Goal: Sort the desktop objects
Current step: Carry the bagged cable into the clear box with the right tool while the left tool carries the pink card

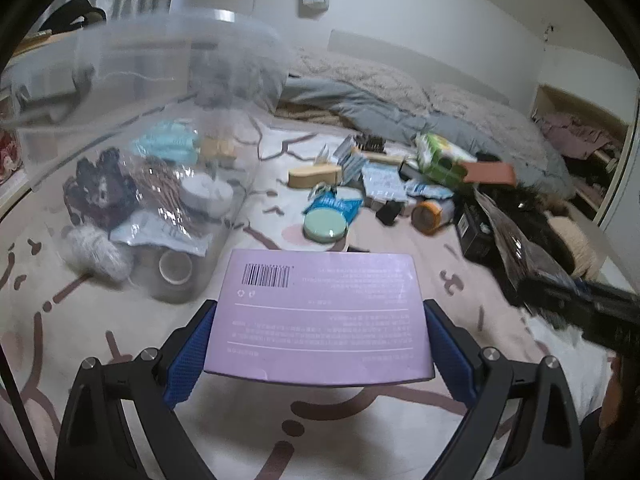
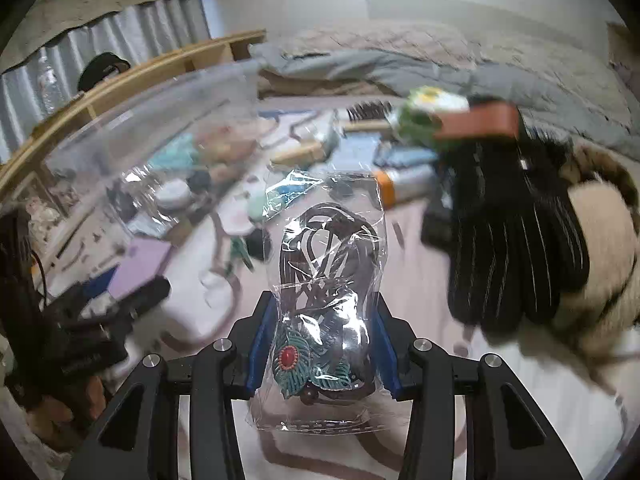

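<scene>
My left gripper [image 1: 320,312] is shut on a flat lilac box [image 1: 320,312] with a barcode, held above the pink patterned bedspread [image 1: 100,320]. A clear plastic bin [image 1: 136,152] with several items inside stands ahead to the left. In the right wrist view my right gripper [image 2: 322,344] is shut on a clear bag with a dark cord necklace and a teal leaf pendant [image 2: 326,292]. The same bin [image 2: 132,152] lies ahead left, and the lilac box [image 2: 140,260] shows at the left with the other gripper.
Loose items lie scattered ahead: a round mint compact [image 1: 325,225], a blue packet [image 1: 334,204], a wooden block [image 1: 314,175], a green-and-white pack [image 1: 438,160], an orange-capped tube [image 1: 430,216]. Black striped gloves [image 2: 516,240] lie on cream fur at the right. A grey quilt [image 1: 380,108] is behind.
</scene>
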